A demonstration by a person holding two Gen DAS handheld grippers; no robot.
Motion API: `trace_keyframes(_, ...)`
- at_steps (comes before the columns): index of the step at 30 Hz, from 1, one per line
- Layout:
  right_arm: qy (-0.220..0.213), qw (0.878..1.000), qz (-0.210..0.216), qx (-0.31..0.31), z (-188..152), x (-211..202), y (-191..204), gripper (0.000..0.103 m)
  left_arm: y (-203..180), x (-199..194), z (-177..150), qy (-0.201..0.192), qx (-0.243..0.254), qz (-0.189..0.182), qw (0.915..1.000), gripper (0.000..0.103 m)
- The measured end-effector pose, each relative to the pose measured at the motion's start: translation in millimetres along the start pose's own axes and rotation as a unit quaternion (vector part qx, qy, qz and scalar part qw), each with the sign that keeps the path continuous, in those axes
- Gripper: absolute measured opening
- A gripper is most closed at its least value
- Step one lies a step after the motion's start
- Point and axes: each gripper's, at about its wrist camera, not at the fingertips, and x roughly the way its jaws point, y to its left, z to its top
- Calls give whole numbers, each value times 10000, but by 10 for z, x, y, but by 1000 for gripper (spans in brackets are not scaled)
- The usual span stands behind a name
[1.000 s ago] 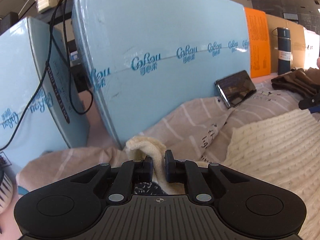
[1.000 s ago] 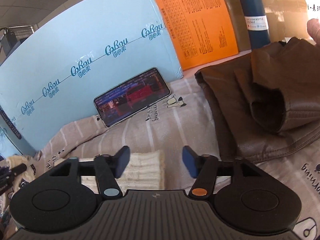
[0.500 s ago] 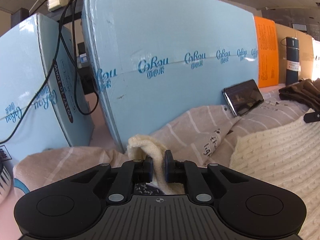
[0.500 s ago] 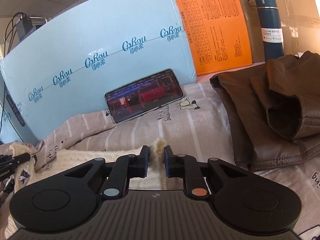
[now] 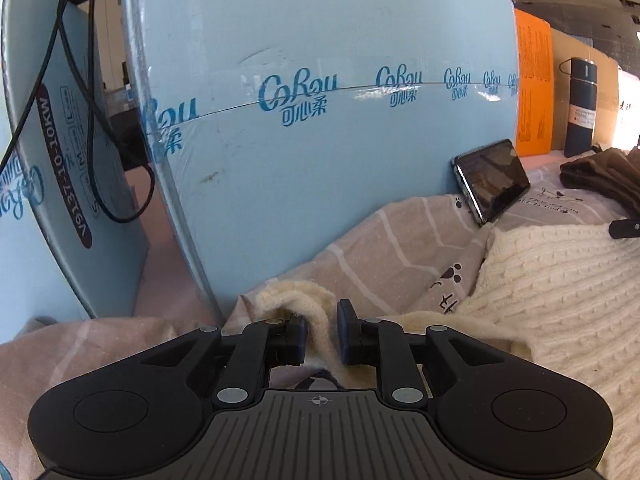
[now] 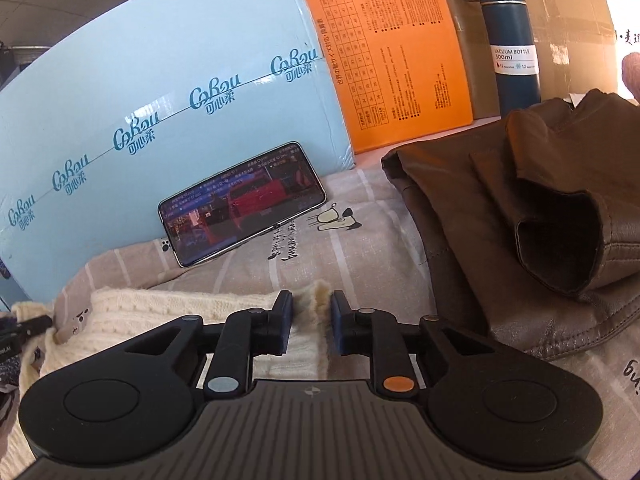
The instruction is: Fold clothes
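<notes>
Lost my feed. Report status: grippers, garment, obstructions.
Left gripper and right gripper each shut on cream sweater edge. Sweater flat on striped sheet. Brown jacket close right.

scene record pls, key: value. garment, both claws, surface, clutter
garment: cream knit sweater, lying on the striped bedsheet
left claw: closed on a bunched sweater edge
right claw: closed on another sweater edge
other clothes: brown leather jacket, to the right on the sheet
clutter: phone with its screen lit, leaning on the blue box; orange box; dark blue vacuum bottle standing upright
</notes>
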Motion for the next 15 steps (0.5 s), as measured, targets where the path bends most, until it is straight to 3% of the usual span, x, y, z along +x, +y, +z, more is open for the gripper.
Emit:
trace_keyframes(2, 29, 9999, 30, 139, -7, 2, -45, 31, 131, -101, -13, -40, -104, -393, 9992, 23)
trace_keyframes(4, 31, 9998, 58, 162, -7, -3, -47, 33, 251, -205, -23, -77, -155, -852, 9962, 38)
trace_keyframes(5, 32, 9999, 71, 153, -9, -5, -43, 34, 316, -238, -48, -76, -206, -1095, 9937, 51)
trace_keyframes(9, 38, 9999, 120, 108, -15, -12, -23, 41, 579, -267, -170, -133, -756, -1722, 9821, 59)
trace_keyframes(10, 39, 9999, 126, 101, -16, -12, -21, 41, 621, -296, -198, -181, -818, -1744, 9811, 60)
trace_keyframes(12, 41, 9998, 137, 100, -17, -14, -22, 42, 679, -380, -230, -318, -896, -1572, 9830, 79)
trace_keyframes(15, 48, 9998, 172, 107, -15, -15, -30, 43, 749, -563, -197, -573, -1286, -1296, 9815, 82)
